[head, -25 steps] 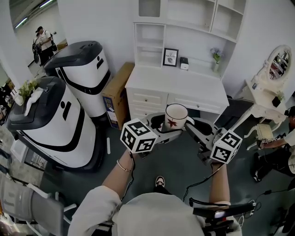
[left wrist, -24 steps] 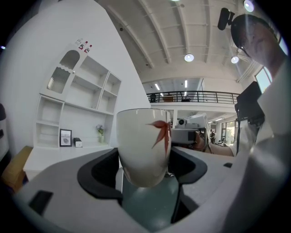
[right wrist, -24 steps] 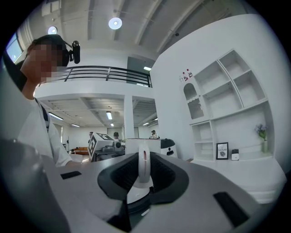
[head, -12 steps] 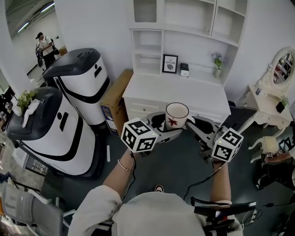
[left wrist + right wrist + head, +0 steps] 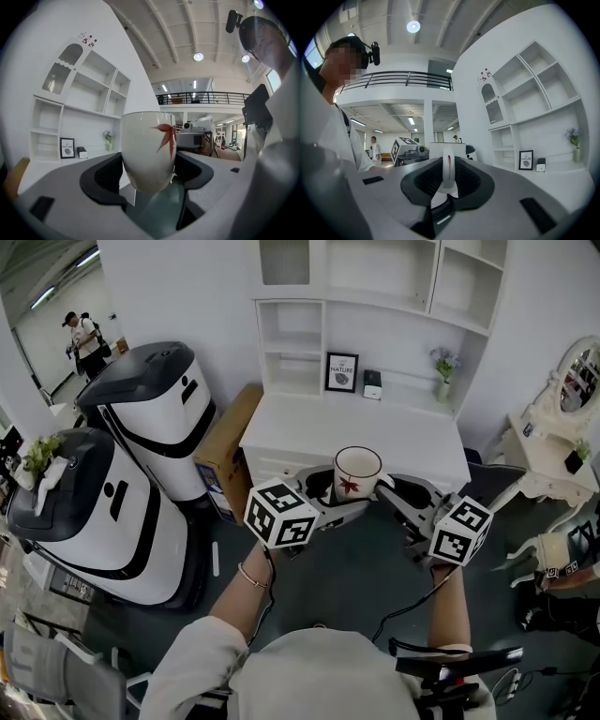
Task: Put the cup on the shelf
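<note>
**Q:** What is the state of the left gripper [image 5: 328, 497]?

**A:** It is clamped on the cup [image 5: 358, 472]. In the left gripper view the cup [image 5: 148, 150] stands upright between the two dark pads [image 5: 105, 176]. One pad bears on each side of its lower body. The red leaf mark faces the right-hand pad.

**Q:** Where is the cup?

**A:** It is held in the air between the two grippers. In the head view it shows over the front edge of the white desk [image 5: 309, 423]. The shelf [image 5: 375, 329] rises behind the desk, well apart from the cup.

**Q:** What is the state of the right gripper [image 5: 392, 493]?

**A:** Its jaws stand narrow, closed on the cup's handle [image 5: 448, 169]. In the right gripper view the handle shows edge-on and upright, pinched between the two ribbed pads [image 5: 423, 180]. The cup's body lies beyond the fingertips, toward the left gripper.
</note>
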A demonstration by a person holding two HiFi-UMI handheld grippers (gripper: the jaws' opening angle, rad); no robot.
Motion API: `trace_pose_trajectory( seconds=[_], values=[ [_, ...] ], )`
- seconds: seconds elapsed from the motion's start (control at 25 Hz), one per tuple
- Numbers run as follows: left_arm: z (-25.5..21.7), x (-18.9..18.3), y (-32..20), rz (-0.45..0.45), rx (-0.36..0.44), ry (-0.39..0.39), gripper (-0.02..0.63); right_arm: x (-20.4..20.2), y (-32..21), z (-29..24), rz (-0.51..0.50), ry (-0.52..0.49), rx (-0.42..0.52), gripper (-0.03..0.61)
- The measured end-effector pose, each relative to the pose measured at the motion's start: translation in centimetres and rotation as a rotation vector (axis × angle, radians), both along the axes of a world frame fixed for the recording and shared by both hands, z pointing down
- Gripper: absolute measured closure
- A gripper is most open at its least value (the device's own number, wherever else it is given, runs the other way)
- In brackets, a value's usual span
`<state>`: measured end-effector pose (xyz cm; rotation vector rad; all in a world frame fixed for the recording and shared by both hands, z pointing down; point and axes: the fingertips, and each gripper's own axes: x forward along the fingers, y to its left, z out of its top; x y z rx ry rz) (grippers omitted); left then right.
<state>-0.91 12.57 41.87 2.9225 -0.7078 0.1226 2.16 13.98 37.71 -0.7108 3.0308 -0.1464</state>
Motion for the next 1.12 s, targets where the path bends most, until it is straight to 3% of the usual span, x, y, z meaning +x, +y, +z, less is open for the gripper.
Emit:
trace_pose_trajectory(
  seconds=[0.6,1.12],
  values=[
    [-0.3,1.1,-8.0,-0.041,0.012,-0.004,0.270,1.2,-8.2,-0.1,-0.039,-0.021,-0.005,0.503],
    [1.1,1.3,-10.7,-0.061,-0.030,-0.011,0.270,1.6,-11.0,1.3,-0.054,-0.052,-0.052,0.503]
  ],
)
